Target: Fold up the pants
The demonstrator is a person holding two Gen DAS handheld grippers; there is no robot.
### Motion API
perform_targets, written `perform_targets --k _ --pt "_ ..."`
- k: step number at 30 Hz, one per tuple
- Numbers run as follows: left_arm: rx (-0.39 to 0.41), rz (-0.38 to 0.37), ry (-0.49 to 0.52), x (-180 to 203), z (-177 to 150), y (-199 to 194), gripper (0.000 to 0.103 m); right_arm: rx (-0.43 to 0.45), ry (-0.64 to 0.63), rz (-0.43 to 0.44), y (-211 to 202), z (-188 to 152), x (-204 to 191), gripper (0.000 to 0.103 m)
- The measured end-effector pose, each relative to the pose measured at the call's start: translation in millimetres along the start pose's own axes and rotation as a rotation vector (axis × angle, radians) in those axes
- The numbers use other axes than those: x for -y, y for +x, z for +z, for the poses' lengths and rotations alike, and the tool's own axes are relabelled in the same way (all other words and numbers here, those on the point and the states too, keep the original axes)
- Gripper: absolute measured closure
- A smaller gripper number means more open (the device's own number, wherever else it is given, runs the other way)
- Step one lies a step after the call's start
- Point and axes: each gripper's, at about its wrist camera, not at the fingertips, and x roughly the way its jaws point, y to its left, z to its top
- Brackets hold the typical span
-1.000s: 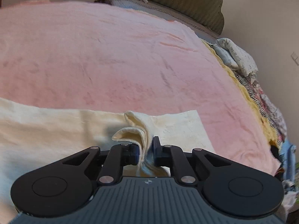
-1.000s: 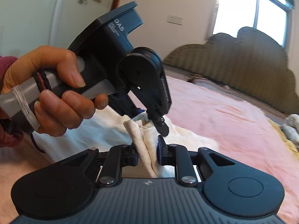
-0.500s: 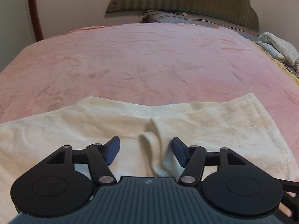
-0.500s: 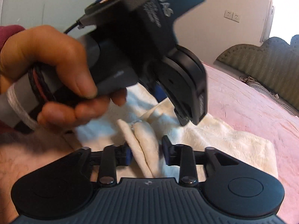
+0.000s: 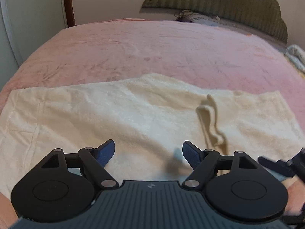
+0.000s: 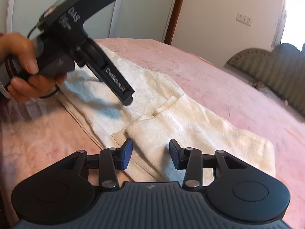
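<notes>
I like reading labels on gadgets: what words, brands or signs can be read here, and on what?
"DAS": on the body of the left gripper, seen from the right wrist view.
Small print under "DAS": blurred, unreadable.
White lettering along its finger: blurred, unreadable.
Small emblem on the right gripper housing: a mark, no words.

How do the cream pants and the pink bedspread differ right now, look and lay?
The pants are cream; the bedspread is pink. The pants lie bunched, with a raised fold standing up near the middle, whereas the bedspread is spread flat with only faint creases. The pants rest on top and cover just the near strip; the bedspread runs under them toward the headboard. Shared: both are soft fabric, and neither open gripper, left or right, holds either.
</notes>
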Motion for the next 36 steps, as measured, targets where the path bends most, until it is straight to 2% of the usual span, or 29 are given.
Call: perform_targets --k 3,4,7,12,14,17,19,20,22,23,24,25,27,28,30,32,34,36 --pt "0.015 -0.133 -0.086 -1.8 13.8 -10.9 0.022 -0.003 -0.094 -0.050 -4.4 2.9 -19.8 0.064" --pt "0.010 -0.169 -0.097 -0.3 16.9 -12.3 0.022 -0.009 -0.114 -0.055 -2.5 4.0 -23.9 0.075" --pt "-0.048 -0.280 -0.151 5.8 20.8 -10.5 0.022 -0.003 -0.089 -0.055 -4.0 4.8 -26.9 0.086" --pt "-0.203 -0.496 -0.295 6.7 14.4 9.5 0.022 0.060 0.183 0.028 -20.7 9.1 16.0 0.095" --pt "-0.272 -0.557 -0.362 7.6 10.7 23.9 0.022 0.083 0.278 0.063 -27.4 7.0 33.1 0.095" --pt "-0.361 -0.624 -0.463 9.0 4.5 44.6 0.022 0.097 0.349 0.085 -33.4 3.4 45.3 0.095" --pt "-0.376 -0.670 -0.538 7.1 2.0 54.5 0.022 0.104 0.364 0.090 -34.8 2.4 47.8 0.095" --pt "-0.376 -0.683 -0.569 5.9 1.2 58.0 0.024 0.107 0.370 0.094 -35.0 2.2 48.5 0.095" --pt "-0.384 -0.682 -0.604 2.7 2.0 65.6 0.039 0.109 0.357 0.128 -37.0 3.6 47.0 0.095" --pt "-0.394 -0.686 -0.607 2.4 1.9 68.2 0.060 0.094 0.331 0.164 -36.7 5.0 45.8 0.095" --pt "-0.406 -0.691 -0.612 2.2 1.1 70.6 0.077 0.094 0.309 0.175 -39.0 5.6 44.7 0.095" --pt "-0.409 -0.694 -0.620 0.4 0.1 72.1 0.081 0.119 0.307 0.172 -44.2 5.2 46.8 0.095" --pt "-0.394 -0.685 -0.624 -1.5 -2.0 72.8 0.093 0.164 0.401 0.205 -51.1 2.2 66.5 0.094" --pt "-0.387 -0.674 -0.628 -2.3 -3.0 72.2 0.095 0.184 0.485 0.213 -51.9 -1.6 80.0 0.094" --pt "-0.358 -0.667 -0.627 -7.6 -4.4 67.8 0.098 0.164 0.596 0.157 -45.0 -8.2 98.5 0.094" --pt "-0.305 -0.627 -0.575 -10.9 -2.2 55.5 0.102 0.102 0.615 0.121 -32.8 -13.1 99.9 0.094" --pt "-0.244 -0.567 -0.513 -15.8 -2.1 41.6 0.102 0.051 0.609 0.136 -21.6 -13.1 89.4 0.094" --pt "-0.234 -0.504 -0.458 -15.0 -3.5 40.0 0.101 0.026 0.560 0.179 -11.5 -8.7 71.2 0.094"
